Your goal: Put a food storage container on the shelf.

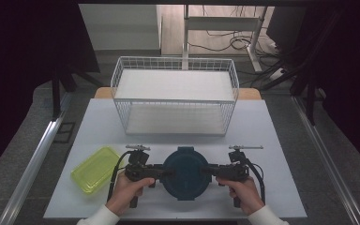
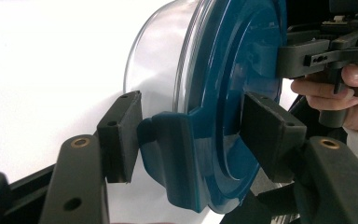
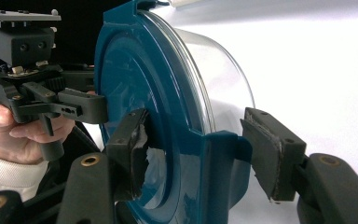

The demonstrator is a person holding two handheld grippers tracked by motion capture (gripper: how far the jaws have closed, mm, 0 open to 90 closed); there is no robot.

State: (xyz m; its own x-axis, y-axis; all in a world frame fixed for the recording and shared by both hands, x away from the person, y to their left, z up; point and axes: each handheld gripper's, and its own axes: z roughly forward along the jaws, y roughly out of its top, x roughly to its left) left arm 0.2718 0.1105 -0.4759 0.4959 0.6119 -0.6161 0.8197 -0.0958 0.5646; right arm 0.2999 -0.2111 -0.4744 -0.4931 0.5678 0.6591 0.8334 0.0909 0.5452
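A round clear container with a dark blue lid (image 1: pixel 185 172) stands near the table's front edge, between my two grippers. My left gripper (image 1: pixel 168 172) is at its left side. In the left gripper view the left gripper (image 2: pixel 191 135) has one pad against the blue side clip (image 2: pixel 177 154) and the other on the lid's top. My right gripper (image 1: pixel 205 171) is at the opposite side. In the right gripper view the right gripper (image 3: pixel 196 147) is shut the same way on that side's clip (image 3: pixel 223 158). A hand holds each gripper.
A white wire basket (image 1: pixel 176 96) stands at the back middle of the white table (image 1: pixel 262 140). A yellow-green shallow tray (image 1: pixel 95 169) lies at the front left, just left of my left hand. Floor rails run along both sides of the table.
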